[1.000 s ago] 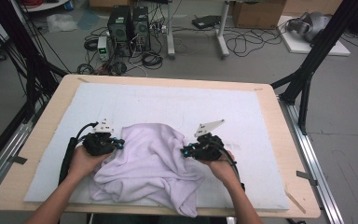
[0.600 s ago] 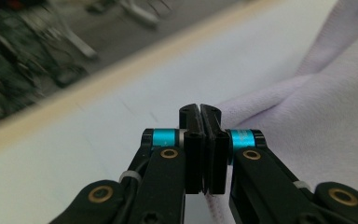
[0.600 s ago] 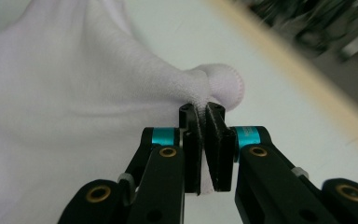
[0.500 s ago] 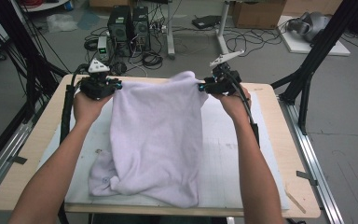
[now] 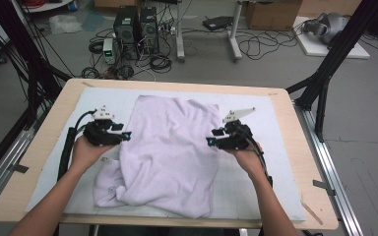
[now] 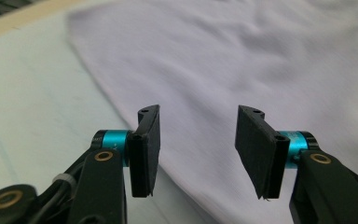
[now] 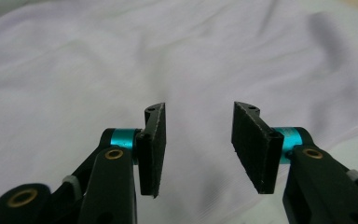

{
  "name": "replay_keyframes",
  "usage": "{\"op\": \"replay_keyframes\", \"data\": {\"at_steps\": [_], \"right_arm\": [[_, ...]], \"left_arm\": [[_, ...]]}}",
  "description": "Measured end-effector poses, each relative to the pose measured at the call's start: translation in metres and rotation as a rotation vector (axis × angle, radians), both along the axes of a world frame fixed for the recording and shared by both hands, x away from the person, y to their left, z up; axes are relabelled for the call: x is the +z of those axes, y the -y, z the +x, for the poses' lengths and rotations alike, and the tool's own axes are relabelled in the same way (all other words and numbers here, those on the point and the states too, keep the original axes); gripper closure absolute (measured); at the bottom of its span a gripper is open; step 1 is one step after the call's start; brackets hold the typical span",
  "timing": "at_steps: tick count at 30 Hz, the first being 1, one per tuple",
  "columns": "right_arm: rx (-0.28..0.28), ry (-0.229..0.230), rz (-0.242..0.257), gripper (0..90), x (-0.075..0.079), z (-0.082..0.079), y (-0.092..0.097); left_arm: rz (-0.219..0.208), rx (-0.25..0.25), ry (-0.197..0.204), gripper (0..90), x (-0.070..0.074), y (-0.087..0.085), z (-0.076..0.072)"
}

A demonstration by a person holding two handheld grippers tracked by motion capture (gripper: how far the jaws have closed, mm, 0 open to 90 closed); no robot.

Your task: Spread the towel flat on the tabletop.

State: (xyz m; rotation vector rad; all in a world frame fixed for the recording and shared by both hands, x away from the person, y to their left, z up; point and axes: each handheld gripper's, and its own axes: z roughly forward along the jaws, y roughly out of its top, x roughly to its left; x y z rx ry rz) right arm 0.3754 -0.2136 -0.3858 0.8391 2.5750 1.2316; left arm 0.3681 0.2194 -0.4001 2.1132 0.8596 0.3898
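The shirt (image 5: 170,147) lies spread on the bench (image 5: 295,147); both grippers' fingers (image 6: 147,149) have just been opening, released; near hem remains bunched.

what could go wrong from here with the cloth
The near left corner of the lavender cloth lies bunched and folded under; if the next fold starts now, that lump would likely get trapped inside. Both the left gripper and right gripper have just been opening, with nothing between the jaws, and sit low over the fabric, so sliding sideways might drag it and wrinkle the flattened part.
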Motion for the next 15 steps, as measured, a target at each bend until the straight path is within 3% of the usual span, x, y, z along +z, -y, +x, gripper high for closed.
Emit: {"op": "replay_keyframes", "data": {"at_steps": [2, 4, 6, 8, 10, 12, 13, 15], "right_arm": [[0.034, -0.006, 0.003, 52.4, -0.007, -0.019, 0.000], [0.075, -0.044, 0.013, 49.7, -0.015, -0.036, -0.003], [0.128, -0.036, 0.009, 49.5, -0.024, -0.054, -0.006], [0.154, -0.034, -0.023, 49.1, -0.035, -0.068, -0.011], [0.162, -0.048, -0.057, 50.1, -0.045, -0.075, -0.015], [0.162, -0.059, -0.089, 56.0, -0.055, -0.076, -0.019], [0.157, -0.039, -0.065, 64.6, -0.056, -0.076, -0.019], [0.149, -0.049, -0.058, 80.1, -0.057, -0.073, -0.018]], "left_arm": [[-0.004, -0.042, -0.021, 46.5, -0.007, 0.001, -0.014], [0.003, -0.077, -0.045, 44.7, -0.015, 0.001, -0.026], [-0.005, -0.095, -0.059, 45.0, -0.021, 0.000, -0.035], [0.014, -0.101, -0.072, 49.2, -0.031, 0.000, -0.040], [0.035, -0.110, -0.091, 59.8, -0.038, 0.002, -0.039], [0.052, -0.106, -0.059, 72.5, -0.038, 0.004, -0.040], [0.058, -0.102, -0.063, 79.2, -0.038, 0.005, -0.039], [0.059, -0.099, -0.073, 84.8, -0.036, 0.005, -0.038]]}}
